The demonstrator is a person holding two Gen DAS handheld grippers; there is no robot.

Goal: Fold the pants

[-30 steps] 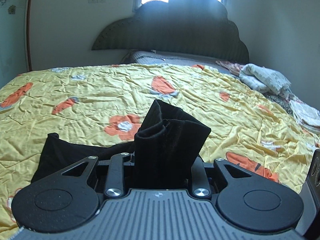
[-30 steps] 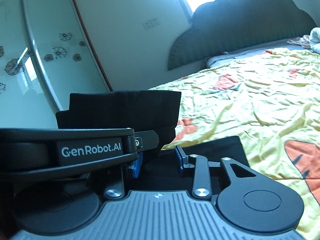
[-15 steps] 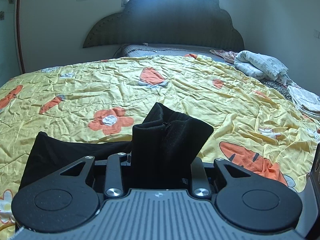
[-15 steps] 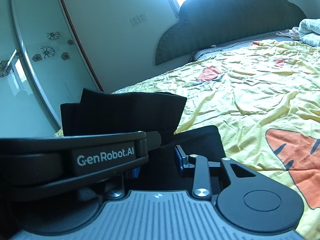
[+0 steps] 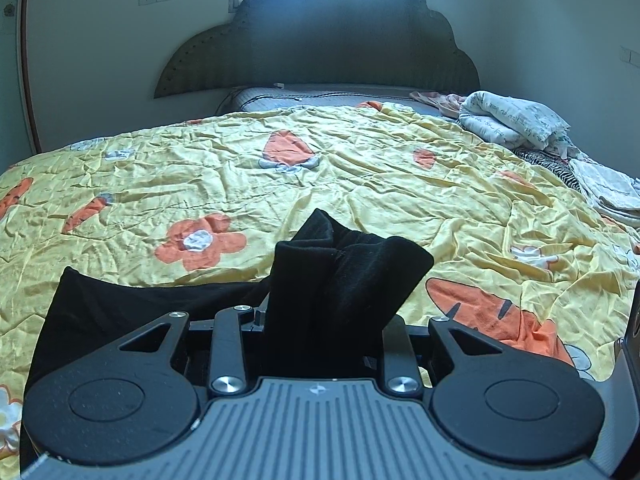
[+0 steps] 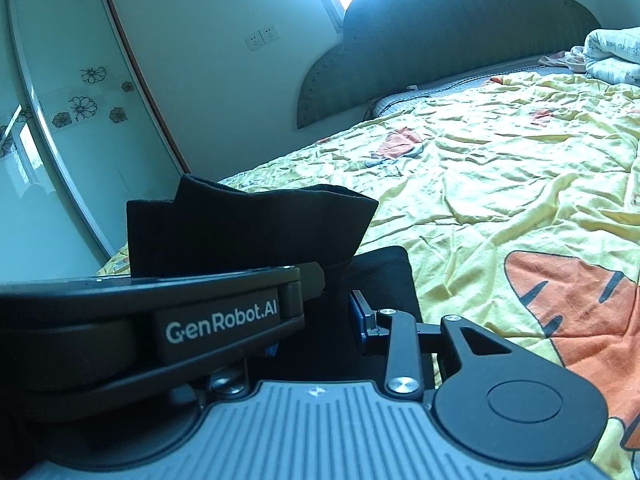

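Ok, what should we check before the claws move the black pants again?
1. Left claw gripping the black pants: ok, a bunched fold stands up out of it.
2. Right claw gripping too: cannot tell, the left claw's body hides one side; black cloth lies between the fingers.
3. Rest of the pants resting on the yellow bedspread: ok, they lie flat to the left.
4. Open bedspread ahead to lay the fold: ok, only wrinkles there.
5. White folded blanket out of the way: ok, it sits far off by the headboard.
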